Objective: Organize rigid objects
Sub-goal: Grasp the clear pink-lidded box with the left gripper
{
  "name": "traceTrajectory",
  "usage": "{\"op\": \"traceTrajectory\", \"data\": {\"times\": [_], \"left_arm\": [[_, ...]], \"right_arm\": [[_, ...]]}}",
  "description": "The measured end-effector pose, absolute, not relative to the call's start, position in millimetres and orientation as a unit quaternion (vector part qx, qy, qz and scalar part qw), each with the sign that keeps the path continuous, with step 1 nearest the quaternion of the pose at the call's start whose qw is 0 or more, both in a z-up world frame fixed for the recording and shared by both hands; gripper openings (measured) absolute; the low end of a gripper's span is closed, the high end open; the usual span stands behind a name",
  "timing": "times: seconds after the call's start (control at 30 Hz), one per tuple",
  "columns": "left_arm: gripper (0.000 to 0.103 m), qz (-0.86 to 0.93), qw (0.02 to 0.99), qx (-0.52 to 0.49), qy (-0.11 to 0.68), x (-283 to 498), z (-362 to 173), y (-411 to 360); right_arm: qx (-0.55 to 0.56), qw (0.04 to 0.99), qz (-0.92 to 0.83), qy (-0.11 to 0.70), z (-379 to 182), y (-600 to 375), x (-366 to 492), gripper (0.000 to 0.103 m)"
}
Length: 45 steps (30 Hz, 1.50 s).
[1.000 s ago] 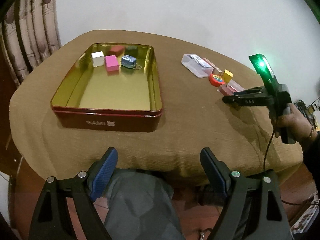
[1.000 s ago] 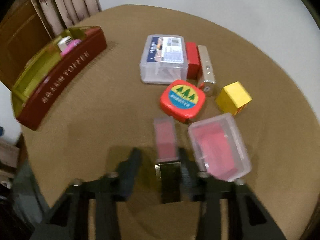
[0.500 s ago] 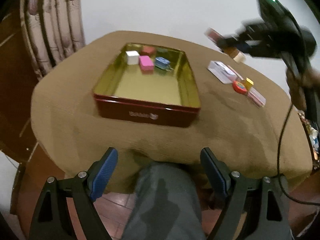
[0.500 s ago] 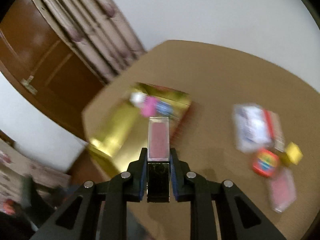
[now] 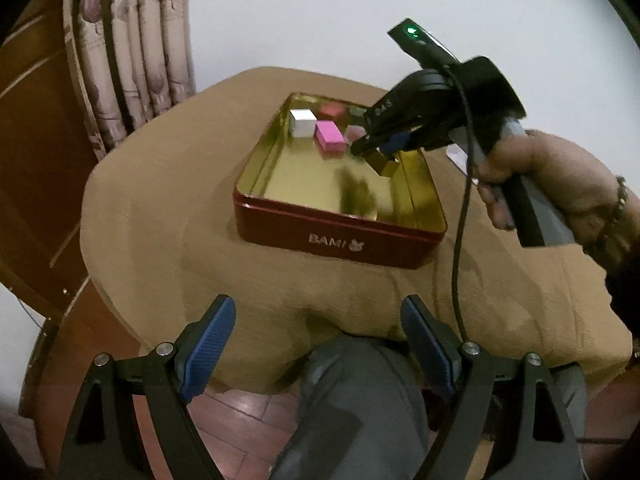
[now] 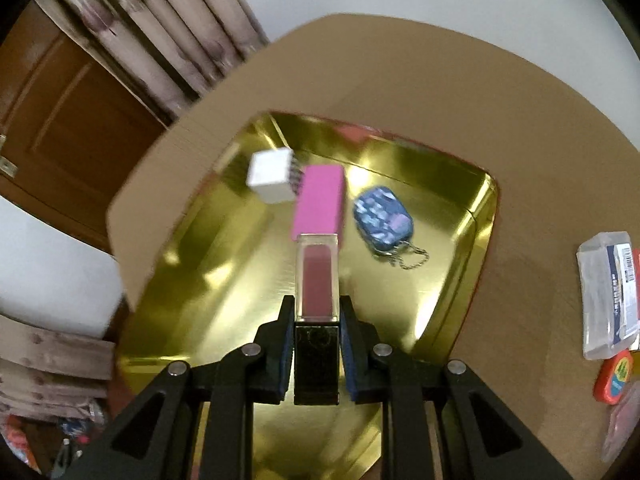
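Right tongs (image 6: 316,344), clenched on the lip-gloss tube (image 6: 317,280), hold it above the gold tin tray (image 6: 480,216) beside the pink block (image 6: 320,200) for sorting; left tongs (image 5: 320,344) wait released off the worktop (image 5: 160,216).

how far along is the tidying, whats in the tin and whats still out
Partly done. In the gold tin: a white cube, a pink block, a blue keychain pouch and a red block. In hand: the right gripper holds a lip gloss tube over the tin. Left out: a clear plastic box and a red tape measure. The left gripper is open and empty.
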<state>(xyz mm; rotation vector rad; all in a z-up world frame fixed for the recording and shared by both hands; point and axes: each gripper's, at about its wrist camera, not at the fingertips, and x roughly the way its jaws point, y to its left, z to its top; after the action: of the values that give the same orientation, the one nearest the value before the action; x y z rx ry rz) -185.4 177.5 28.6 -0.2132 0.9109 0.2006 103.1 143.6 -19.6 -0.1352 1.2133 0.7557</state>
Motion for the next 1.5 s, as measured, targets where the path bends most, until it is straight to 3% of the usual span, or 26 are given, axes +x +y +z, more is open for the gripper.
{"op": "traceTrajectory", "data": {"times": [0.27,0.33,0.4,0.57,0.73,0.97,1.1,1.5], "left_arm": [[0.081,0.09,0.881,-0.107,0.453,-183,21,180],[0.081,0.092,0.88,-0.106,0.454,-183,20,180],[0.081,0.091,0.88,-0.103,0.455,-183,20,178],[0.081,0.093,0.885,-0.08,0.449,-184,22,166],[0.081,0.063,0.891,-0.056,0.446,-185,27,145],[0.081,-0.058,0.883,-0.042,0.463,-165,41,84],[0.082,-0.126,0.86,-0.097,0.484,-121,52,44],[0.081,-0.071,0.805,-0.212,0.549,52,16,-71]], "right_arm": [[-0.118,0.781,0.293,0.539,-26,154,120,0.022],[-0.116,0.79,0.292,0.526,-18,148,118,0.03],[-0.123,0.809,0.29,0.496,-2,135,110,0.032],[0.016,0.854,0.344,0.389,52,52,79,0.035],[0.036,0.921,0.237,0.307,53,-72,32,0.057],[-0.002,0.927,0.059,0.37,-17,-238,8,0.057],[0.006,0.921,0.02,0.389,-43,-304,4,0.057],[0.128,0.918,0.057,0.372,-58,-353,7,0.057]]}}
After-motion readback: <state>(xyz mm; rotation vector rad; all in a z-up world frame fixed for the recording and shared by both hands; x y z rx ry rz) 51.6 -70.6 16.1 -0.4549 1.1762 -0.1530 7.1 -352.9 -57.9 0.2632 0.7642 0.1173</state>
